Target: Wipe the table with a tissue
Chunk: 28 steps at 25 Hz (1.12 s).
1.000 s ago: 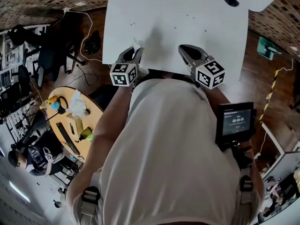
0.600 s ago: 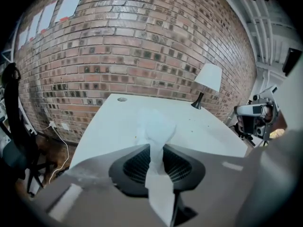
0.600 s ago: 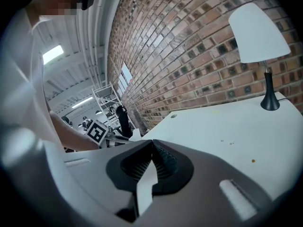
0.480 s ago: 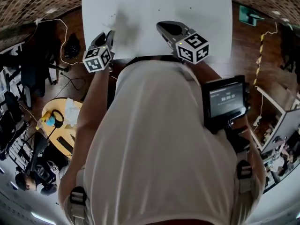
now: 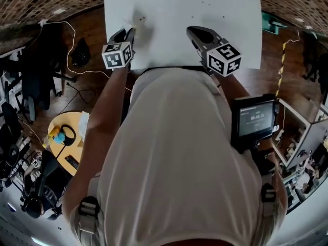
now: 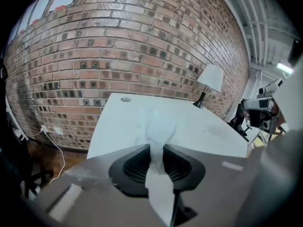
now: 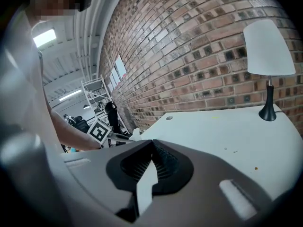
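**Left tongs (image 5: pixel 129 32) carry the tissue (image 6: pixel 156 126) toward the left edge of the desk (image 5: pixel 205 9)**

Head view: compared with a second ago, the left tongs sit closer to the desk's left edge and near corner, at the upper left of the frame. The right tongs (image 5: pixel 192 31) have drifted the same way and hang at upper centre. This looks like a wiping stroke running out of surface, so a turn back across the desk probably comes next. The tissue itself is lost here against the white top.

Left gripper view: this view settles the grip. The tongs are clamped on the tissue, with a tuft standing past the tips at frame centre and a strip trailing back toward the bottom. Whether the tuft touches the desk cannot be told. A lamp (image 6: pixel 209 79) stands at upper right before a brick wall.

Right gripper view: these tongs are closed with nothing between them. At middle left, only this view shows the left tongs' marker cube (image 7: pixel 99 132) from the side.
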### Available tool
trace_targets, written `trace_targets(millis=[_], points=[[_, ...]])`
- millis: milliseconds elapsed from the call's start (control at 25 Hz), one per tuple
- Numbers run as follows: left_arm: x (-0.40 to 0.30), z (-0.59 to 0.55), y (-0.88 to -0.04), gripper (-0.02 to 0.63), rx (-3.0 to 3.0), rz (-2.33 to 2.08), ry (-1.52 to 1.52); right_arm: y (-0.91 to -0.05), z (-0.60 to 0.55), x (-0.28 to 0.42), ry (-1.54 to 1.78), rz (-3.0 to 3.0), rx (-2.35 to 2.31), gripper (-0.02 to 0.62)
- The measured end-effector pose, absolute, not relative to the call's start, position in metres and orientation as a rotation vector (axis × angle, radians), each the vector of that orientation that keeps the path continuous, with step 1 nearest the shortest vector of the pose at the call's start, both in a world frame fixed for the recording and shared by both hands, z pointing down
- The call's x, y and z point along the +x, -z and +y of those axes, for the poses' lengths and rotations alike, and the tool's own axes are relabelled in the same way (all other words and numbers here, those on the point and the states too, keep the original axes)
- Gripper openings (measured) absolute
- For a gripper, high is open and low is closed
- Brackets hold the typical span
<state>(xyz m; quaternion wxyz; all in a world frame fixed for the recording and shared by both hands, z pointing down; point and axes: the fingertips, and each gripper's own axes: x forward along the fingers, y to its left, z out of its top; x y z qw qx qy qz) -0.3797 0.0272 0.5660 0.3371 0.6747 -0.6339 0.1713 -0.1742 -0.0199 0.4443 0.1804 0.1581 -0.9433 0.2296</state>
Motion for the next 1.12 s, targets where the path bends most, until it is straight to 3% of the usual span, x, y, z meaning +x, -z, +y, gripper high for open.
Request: trace_targets(millis=[480, 800, 1120], points=[[-0.387, -0.006, -0.587, 0.074, 1.797, -1.508, -0.451, -0.449, -0.021, -0.182, -0.722, -2.622, 0.592, 0.008], [-0.377, -0.026, -0.586, 0.074, 1.649, -1.382, -0.165, -0.457, -0.027, -0.177, -0.796, -2.622, 0.597, 0.008], [-0.379, -0.033, -0.594, 0.074, 1.581, -1.475, -0.218, -0.456, -0.039, -0.156, -0.864, -2.613, 0.608, 0.008]])
